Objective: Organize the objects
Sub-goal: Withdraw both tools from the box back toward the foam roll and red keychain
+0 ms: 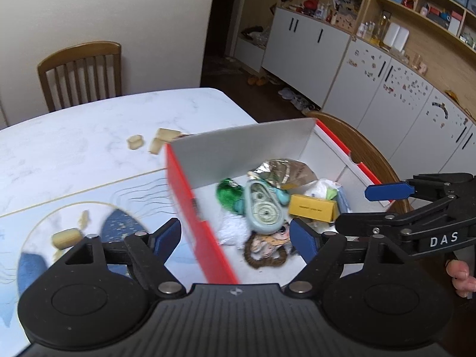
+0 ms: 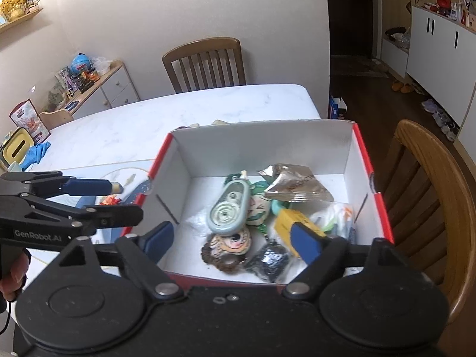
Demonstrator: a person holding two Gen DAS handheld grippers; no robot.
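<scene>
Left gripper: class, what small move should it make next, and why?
Probably swing the left gripper, jaws open and empty, leftward toward the small tan cylindrical block on the blue-patterned mat, since it lies outside the red-and-white cardboard box.

Wooden chairs (image 2: pixel 205 62) flank a marble table (image 2: pixel 178 110); white cabinets (image 1: pixel 309 41) line the wall.

Left gripper (image 1: pixel 236 235): black linkage body, silver pivot screws, blue pads, white "GenRobot.AI" lettering.
Right gripper (image 2: pixel 232 239): same black frame, ribbed housing, blue pads, white "DAS" marking.
Hands: bare skin, fingertips (image 1: pixel 459 273) visible.
</scene>
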